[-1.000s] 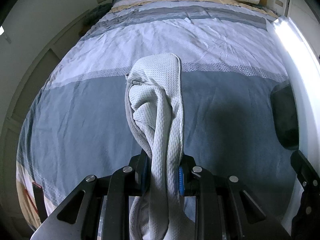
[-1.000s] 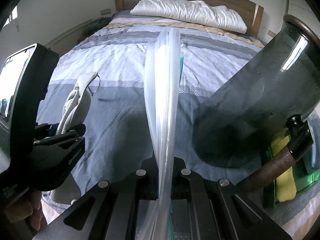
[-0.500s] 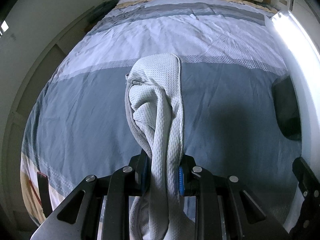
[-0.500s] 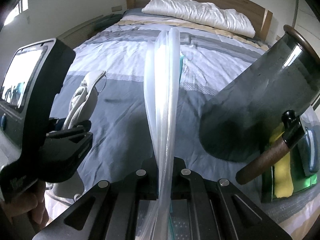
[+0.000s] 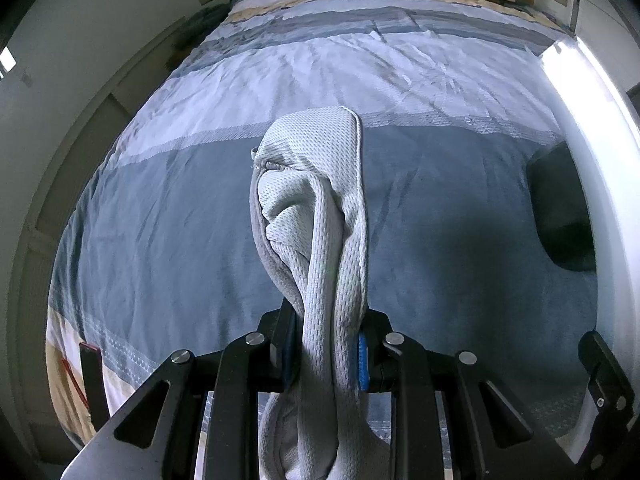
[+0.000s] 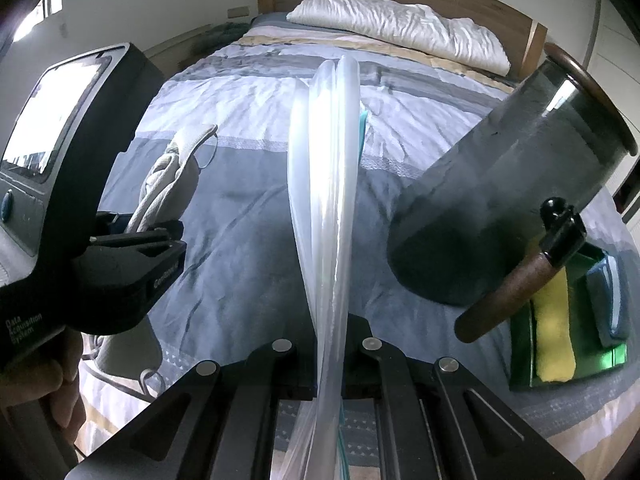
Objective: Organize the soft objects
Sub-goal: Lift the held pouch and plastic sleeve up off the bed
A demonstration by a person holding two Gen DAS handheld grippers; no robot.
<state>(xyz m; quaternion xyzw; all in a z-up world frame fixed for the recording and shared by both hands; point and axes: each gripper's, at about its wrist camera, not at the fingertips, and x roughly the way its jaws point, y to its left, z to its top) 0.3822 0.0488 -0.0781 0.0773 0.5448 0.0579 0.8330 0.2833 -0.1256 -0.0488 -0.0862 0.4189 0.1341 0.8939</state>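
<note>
My left gripper (image 5: 324,344) is shut on a bunched grey textured cloth (image 5: 316,208), which stands up from the jaws and hangs below them, above the bed. The same cloth (image 6: 168,184) and left gripper (image 6: 136,240) show at the left of the right wrist view. My right gripper (image 6: 330,360) is shut on a clear plastic bag (image 6: 324,184) with a teal strip, held upright over the bed.
A striped blue-grey duvet (image 6: 248,248) covers the bed, with a white pillow (image 6: 400,32) at the wooden headboard. A dark grey basket (image 6: 500,208) with a brown handle lies tilted on the right. A green tray (image 6: 524,344) holds a yellow cloth (image 6: 554,336).
Both grippers have risen and shifted slightly over the bed, keeping their holds. The left gripper looms nearer in the right wrist view.
</note>
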